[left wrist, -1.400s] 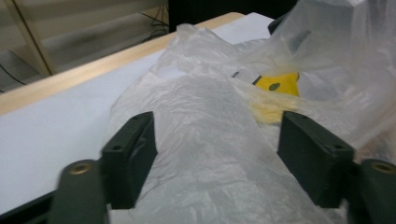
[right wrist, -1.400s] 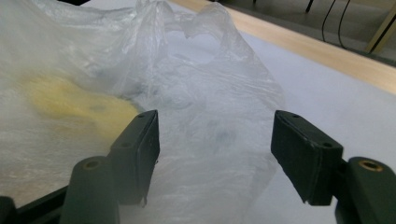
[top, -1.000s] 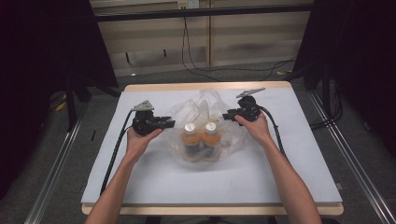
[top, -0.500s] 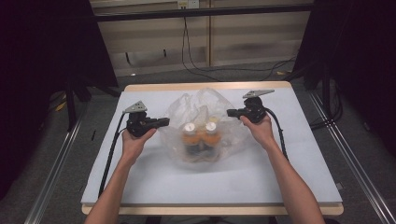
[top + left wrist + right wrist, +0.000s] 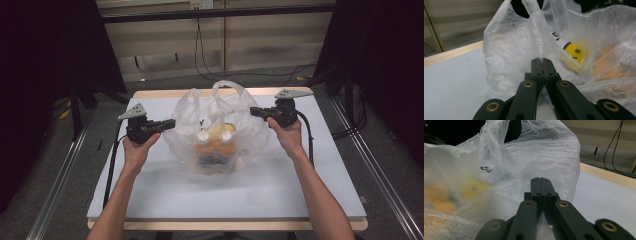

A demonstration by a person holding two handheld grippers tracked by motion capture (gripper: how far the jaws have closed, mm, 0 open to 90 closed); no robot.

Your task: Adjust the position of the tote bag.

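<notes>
A clear plastic bag (image 5: 186, 131) stands in the middle of the white table (image 5: 280, 190), its two handles raised. Inside it are two orange bottles (image 5: 215, 149) with white caps and something yellow with a smiley face (image 5: 574, 51). My left gripper (image 5: 170, 123) is shut on the film of the bag's left side (image 5: 509, 45), which runs down between its jaws. On the opposite side my right gripper (image 5: 252, 111) is shut on the bag's right wall (image 5: 549, 152). The bag is stretched wide between the two.
The table's wooden far edge (image 5: 160, 93) lies just behind the bag. Black cables (image 5: 210, 70) lie on the floor beyond it. Metal rails (image 5: 380, 180) run along both sides of the table. Bare table top spreads in front of the bag.
Both grippers have drawn apart and lifted a little, still holding the bag. The bag has spread wider and its handles now stand up.
</notes>
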